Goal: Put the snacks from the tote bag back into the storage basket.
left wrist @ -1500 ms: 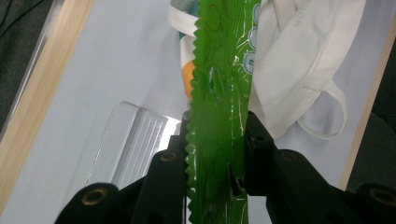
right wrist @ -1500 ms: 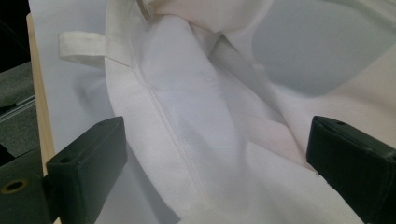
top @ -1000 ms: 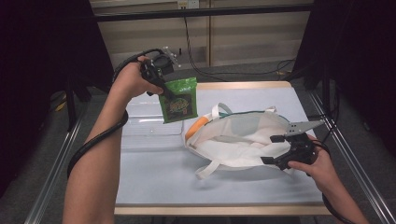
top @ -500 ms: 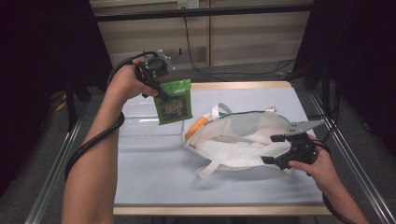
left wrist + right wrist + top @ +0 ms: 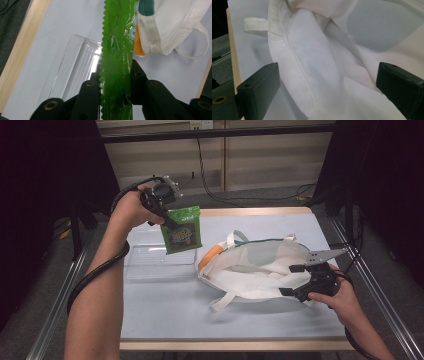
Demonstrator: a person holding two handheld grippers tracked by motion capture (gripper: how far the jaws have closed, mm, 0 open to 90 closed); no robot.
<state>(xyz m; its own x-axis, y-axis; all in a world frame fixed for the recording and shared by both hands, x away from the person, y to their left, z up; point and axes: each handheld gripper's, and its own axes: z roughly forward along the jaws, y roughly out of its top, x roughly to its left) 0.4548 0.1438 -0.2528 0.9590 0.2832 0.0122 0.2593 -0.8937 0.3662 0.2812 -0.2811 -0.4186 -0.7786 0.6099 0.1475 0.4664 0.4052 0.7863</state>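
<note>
Left gripper (image 5: pixel 167 217) sits in the upper left of the high view, raised above the table (image 5: pixel 165 320), and is clenched on a green snack pouch (image 5: pixel 182 230). The pouch hangs below the jaws, clear of the table surface, above the right end of a clear plastic tray (image 5: pixel 145 265). In the left gripper view the pouch (image 5: pixel 116 62) runs up the middle of the frame, edge on, with both black jaws pressed against its lower part; its serrated seal edge faces left.

White cloth tote bag (image 5: pixel 260 270) lies flat at centre right of the high view, mouth open toward the upper part of the frame, with an orange panel at its left end just beside the pouch. One strap trails toward the lower centre.

Right gripper (image 5: pixel 302 280) rests at the right edge of the bag, low at the right of the high view. In the right gripper view its jaws stand wide apart on either side of the bag's fabric (image 5: pixel 322 75), with a hemmed seam running between them; the pads do not press on the cloth, so the gripper is released.
</note>
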